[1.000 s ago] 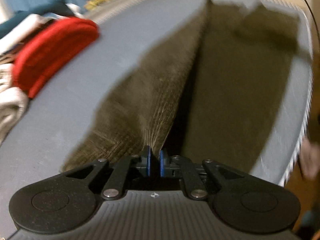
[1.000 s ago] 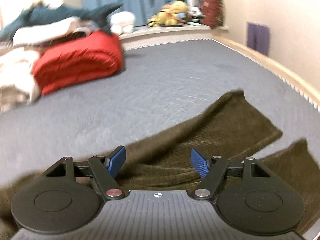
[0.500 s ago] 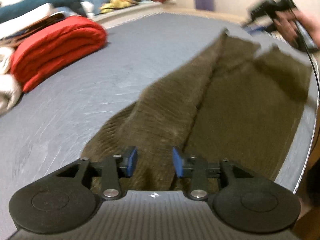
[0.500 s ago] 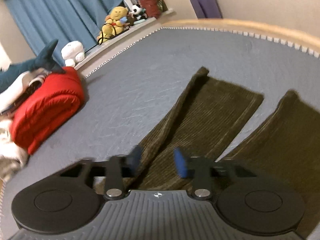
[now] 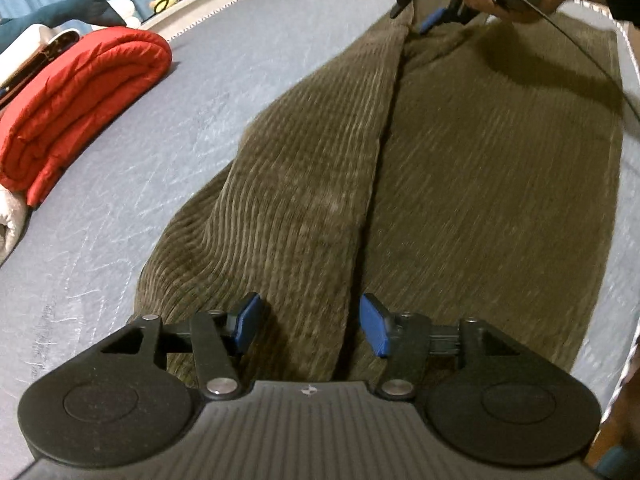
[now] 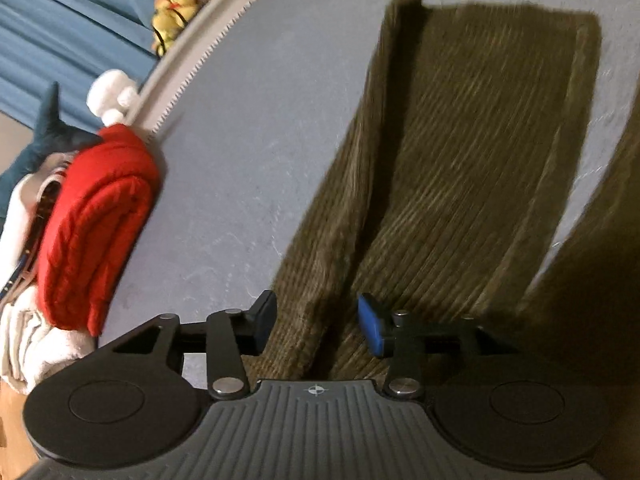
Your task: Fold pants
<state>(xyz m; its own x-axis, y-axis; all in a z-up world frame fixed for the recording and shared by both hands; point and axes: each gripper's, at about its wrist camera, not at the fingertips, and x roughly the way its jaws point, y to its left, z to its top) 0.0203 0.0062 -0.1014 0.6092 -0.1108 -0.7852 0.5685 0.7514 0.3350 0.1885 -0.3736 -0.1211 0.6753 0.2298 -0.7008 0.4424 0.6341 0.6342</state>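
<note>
Olive-brown corduroy pants [image 5: 460, 168] lie flat on the grey bed [image 5: 160, 184], the legs running away from the left camera. My left gripper [image 5: 310, 326] is open, its jaws on either side of a raised fold of the near end. In the left wrist view my right gripper [image 5: 416, 12] hovers at the far leg ends, held by a hand. In the right wrist view the right gripper [image 6: 316, 326] is open, straddling the folded edge of one pant leg [image 6: 460, 168].
A folded red quilt [image 5: 76, 100] and white bedding [image 5: 10, 224] lie at the bed's left side, also shown in the right wrist view [image 6: 96, 224]. Plush toys [image 6: 176, 0] and a blue curtain [image 6: 60, 20] stand beyond the bed's piped edge [image 6: 208, 52].
My left gripper let go of the pants fold and opened wide. My right gripper travelled to the far leg ends and now straddles the leg's edge, its jaws somewhat narrower than before.
</note>
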